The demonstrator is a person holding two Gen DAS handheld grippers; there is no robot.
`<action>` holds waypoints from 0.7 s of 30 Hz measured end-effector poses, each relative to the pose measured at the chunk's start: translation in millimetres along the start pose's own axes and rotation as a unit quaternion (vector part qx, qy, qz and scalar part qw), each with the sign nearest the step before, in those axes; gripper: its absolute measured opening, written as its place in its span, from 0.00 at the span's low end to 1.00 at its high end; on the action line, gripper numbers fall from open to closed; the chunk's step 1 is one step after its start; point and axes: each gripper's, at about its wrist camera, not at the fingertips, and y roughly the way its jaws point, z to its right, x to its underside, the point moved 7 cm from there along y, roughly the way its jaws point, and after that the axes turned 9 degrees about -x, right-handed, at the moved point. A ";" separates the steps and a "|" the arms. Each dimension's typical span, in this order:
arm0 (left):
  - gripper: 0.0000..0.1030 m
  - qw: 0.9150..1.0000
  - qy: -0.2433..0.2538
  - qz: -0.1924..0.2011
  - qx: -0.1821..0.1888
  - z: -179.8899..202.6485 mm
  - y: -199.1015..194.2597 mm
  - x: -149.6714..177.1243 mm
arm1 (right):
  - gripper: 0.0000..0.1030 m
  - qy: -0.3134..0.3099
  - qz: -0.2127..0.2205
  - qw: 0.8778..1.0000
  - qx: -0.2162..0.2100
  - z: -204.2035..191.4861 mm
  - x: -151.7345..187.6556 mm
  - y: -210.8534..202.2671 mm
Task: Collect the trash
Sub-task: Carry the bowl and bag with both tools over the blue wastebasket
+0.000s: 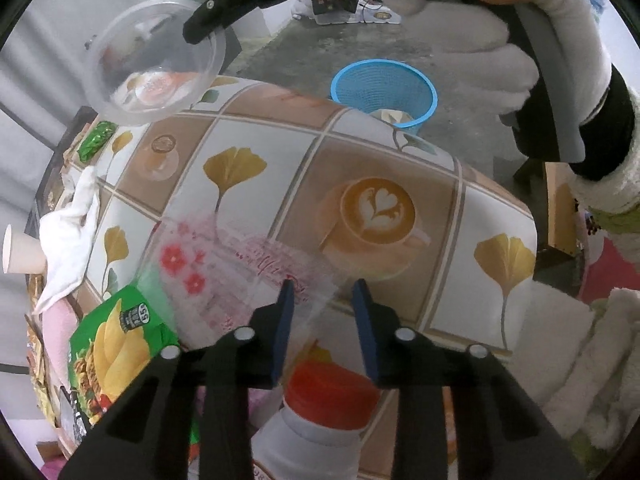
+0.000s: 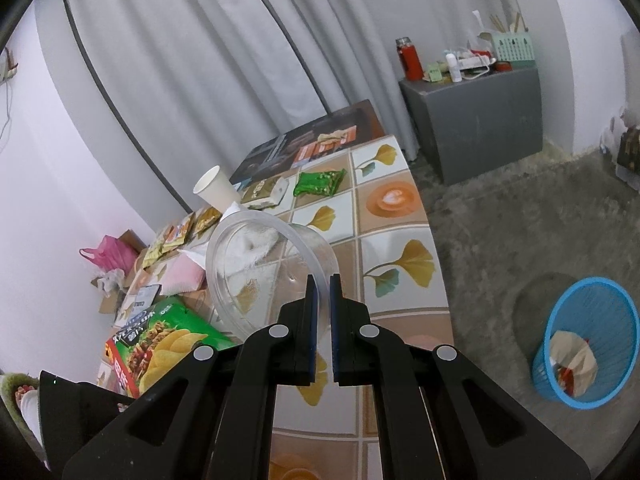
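In the left wrist view my left gripper (image 1: 324, 300) points down at a table (image 1: 256, 128) covered with a patterned cloth. Its jaws stand apart. A corner of a clear plastic wrapper (image 1: 224, 264) printed with red flowers lies between them, and the pads do not press on it. My right gripper (image 2: 324, 284) is shut on the rim of a clear plastic bowl (image 2: 256, 264) and holds it up over the table. The same bowl (image 1: 160, 60) and right gripper (image 1: 200, 28) show at the upper left of the left wrist view. A blue wastebasket (image 1: 384, 92) (image 2: 588, 340) stands on the floor beside the table.
A green chip bag (image 1: 116, 344), a red-capped bottle (image 1: 328, 392), a white cloth (image 1: 68, 232), a paper cup (image 2: 216, 192) and a green snack packet (image 2: 320, 182) lie on the table. A grey cabinet (image 2: 476, 120) stands by the curtain. A white-gloved hand (image 1: 480, 52) holds the right gripper.
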 end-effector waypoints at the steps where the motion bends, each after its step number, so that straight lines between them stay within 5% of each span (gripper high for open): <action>1: 0.23 1.000 0.000 0.000 0.002 -0.6 0.3 -0.7 | 0.04 0.001 0.000 1.000 0.000 0.3 0.2 0.0; 9: 0.05 1.000 0.006 0.013 -0.005 -6.8 -1.3 -6.5 | 0.04 0.002 0.002 1.000 -0.001 0.9 0.0 -1.0; 21: 0.01 0.994 -0.045 0.084 -0.060 -49.1 -50.2 -22.3 | 0.04 0.009 0.025 1.000 0.005 -0.6 -8.6 -18.4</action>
